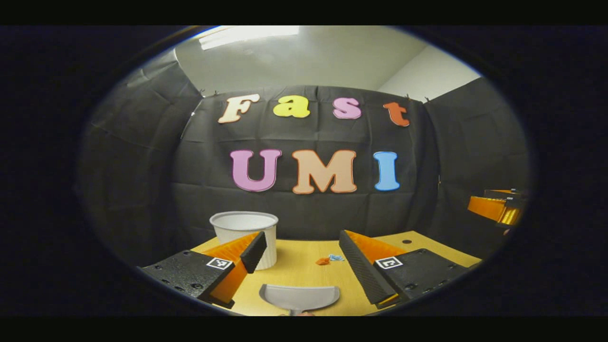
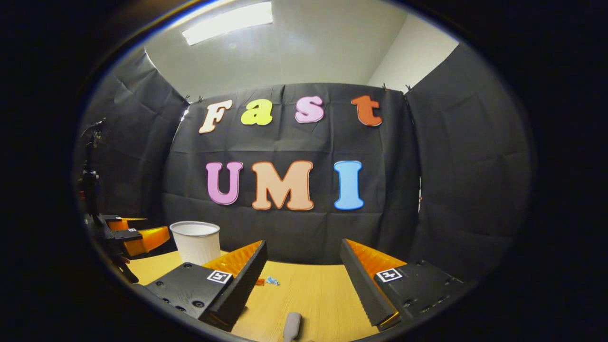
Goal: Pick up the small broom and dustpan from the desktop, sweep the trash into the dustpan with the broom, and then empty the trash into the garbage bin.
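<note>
Both grippers hover with jaws wide apart, holding nothing: the left gripper [image 1: 298, 259] above the dustpan [image 1: 299, 297] at 6 o'clock, the right gripper [image 2: 301, 270] above the broom handle [image 2: 292, 327]. Trash [image 1: 328, 259] lies on the desk [image 1: 304, 273] near the garbage bin [image 1: 244, 230]. A careless descent could push the dustpan and miss its handle.

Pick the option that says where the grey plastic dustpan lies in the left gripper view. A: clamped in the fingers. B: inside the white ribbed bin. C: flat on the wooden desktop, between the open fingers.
C: the grey plastic dustpan lies on the wooden desktop, below the left gripper, whose fingers stand apart and touch nothing.
</note>
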